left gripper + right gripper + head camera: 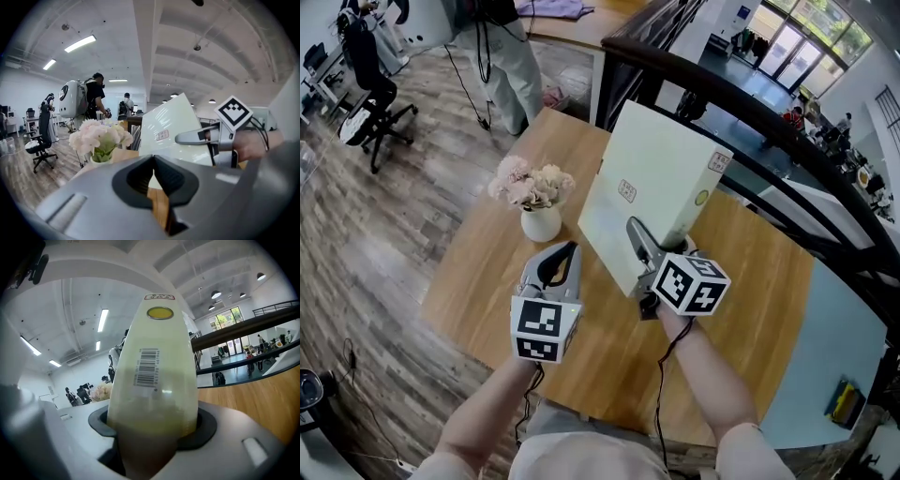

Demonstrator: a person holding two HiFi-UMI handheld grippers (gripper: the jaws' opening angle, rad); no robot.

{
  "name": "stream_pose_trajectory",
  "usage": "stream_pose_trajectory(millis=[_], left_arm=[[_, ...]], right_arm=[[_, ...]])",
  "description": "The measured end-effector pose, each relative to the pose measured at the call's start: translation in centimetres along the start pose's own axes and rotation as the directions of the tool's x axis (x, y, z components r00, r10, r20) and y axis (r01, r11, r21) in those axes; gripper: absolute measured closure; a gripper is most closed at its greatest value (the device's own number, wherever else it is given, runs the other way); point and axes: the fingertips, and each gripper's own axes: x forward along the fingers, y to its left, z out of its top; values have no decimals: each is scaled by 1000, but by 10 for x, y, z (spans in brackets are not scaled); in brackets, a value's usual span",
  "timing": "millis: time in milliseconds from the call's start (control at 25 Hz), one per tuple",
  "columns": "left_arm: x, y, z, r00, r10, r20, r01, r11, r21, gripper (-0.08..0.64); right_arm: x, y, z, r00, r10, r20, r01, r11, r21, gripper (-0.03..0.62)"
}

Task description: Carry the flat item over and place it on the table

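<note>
Clamping flat box [661, 178] in right gripper [636, 234], tilted above desk [487, 272]; left gripper [565, 255] closed, empty. Recommending levelling before lowering, staying right of vase [541, 223].

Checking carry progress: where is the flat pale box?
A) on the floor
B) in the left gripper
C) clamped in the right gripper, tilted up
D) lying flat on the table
C: the box sits between the right gripper's fingers, tilted up over the table.
</note>
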Motion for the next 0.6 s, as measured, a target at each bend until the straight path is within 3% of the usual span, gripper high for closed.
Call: stream_pose_trajectory(millis=[200,360,600], left_arm=[[29,9,-14,1000,-2,-24,1,999,-40,558],[48,13,-26,999,4,-45,-7,998,-68,558],[73,6,-49,996,-12,-84,3,994,-107,558]], right_arm=[[38,-27,-18,998,-3,-56,6,998,56,282],[61,-37,-23,996,59,-59,-51,990,128,278],[86,-48,-38,993,78,-87,-68,991,119,264]])
